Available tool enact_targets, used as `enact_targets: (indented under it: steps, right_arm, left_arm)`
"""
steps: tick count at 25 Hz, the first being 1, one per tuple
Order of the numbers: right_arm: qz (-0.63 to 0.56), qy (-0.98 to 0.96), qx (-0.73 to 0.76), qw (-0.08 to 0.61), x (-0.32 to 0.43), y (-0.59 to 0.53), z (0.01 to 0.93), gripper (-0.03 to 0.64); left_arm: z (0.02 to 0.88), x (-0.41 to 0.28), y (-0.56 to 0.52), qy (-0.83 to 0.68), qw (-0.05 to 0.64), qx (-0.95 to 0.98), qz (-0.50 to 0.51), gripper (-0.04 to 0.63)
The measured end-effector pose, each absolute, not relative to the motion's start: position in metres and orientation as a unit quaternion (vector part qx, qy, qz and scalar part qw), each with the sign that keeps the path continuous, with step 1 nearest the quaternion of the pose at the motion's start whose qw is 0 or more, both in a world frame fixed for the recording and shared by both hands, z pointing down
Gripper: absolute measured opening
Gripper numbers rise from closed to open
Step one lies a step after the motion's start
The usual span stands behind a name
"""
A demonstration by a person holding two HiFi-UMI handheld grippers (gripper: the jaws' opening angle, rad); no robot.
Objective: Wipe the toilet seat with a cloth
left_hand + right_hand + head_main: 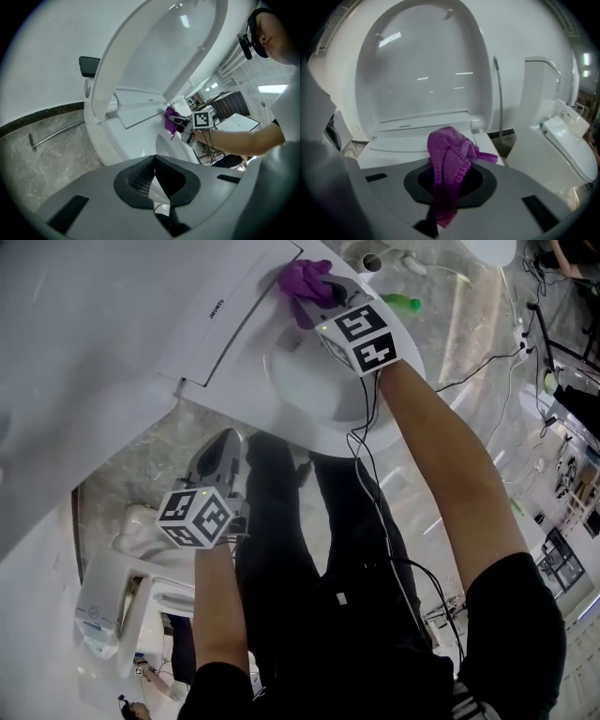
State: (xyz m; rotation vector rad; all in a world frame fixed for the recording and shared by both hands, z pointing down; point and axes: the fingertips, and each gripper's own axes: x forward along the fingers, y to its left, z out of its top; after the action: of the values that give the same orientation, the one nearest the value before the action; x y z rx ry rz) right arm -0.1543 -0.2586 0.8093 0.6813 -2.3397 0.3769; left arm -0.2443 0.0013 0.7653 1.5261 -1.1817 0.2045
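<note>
Purple cloth (447, 159) pinched in right gripper (314, 298) fingers near toilet logo (216, 307); left gripper (222, 444) fingers closed, empty.

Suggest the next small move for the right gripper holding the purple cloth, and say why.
Probably drag the purple cloth forward along the toilet seat. The right gripper is shut on it at the seat's rear by the raised lid, so most of the ring lies toward the person.
</note>
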Motion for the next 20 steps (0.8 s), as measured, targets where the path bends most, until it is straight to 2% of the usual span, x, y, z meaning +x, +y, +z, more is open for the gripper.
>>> enact_targets:
  steps: [4, 8, 14, 20]
  right_arm:
    - [0.182, -0.862, 0.341, 0.327, -0.125, -0.317, 0.81, 0.052]
    - [0.202, -0.855, 0.348, 0.327, -0.131, -0.342, 0.809, 0.052]
    - [0.127, -0.877, 0.313, 0.342, -0.156, -0.347, 0.803, 0.052]
    - [0.036, -0.913, 0.214, 0.346, -0.161, -0.313, 0.802, 0.052]
  left_arm:
    - [0.765, -0.239, -0.001, -0.499, 0.564, 0.651, 0.09, 0.009]
    - [0.767, -0.235, 0.0, -0.499, 0.565, 0.651, 0.092, 0.009]
    - [0.765, -0.227, -0.001, -0.497, 0.567, 0.65, 0.094, 0.009]
    - [0.765, -0.226, 0.003, -0.494, 0.57, 0.651, 0.092, 0.009]
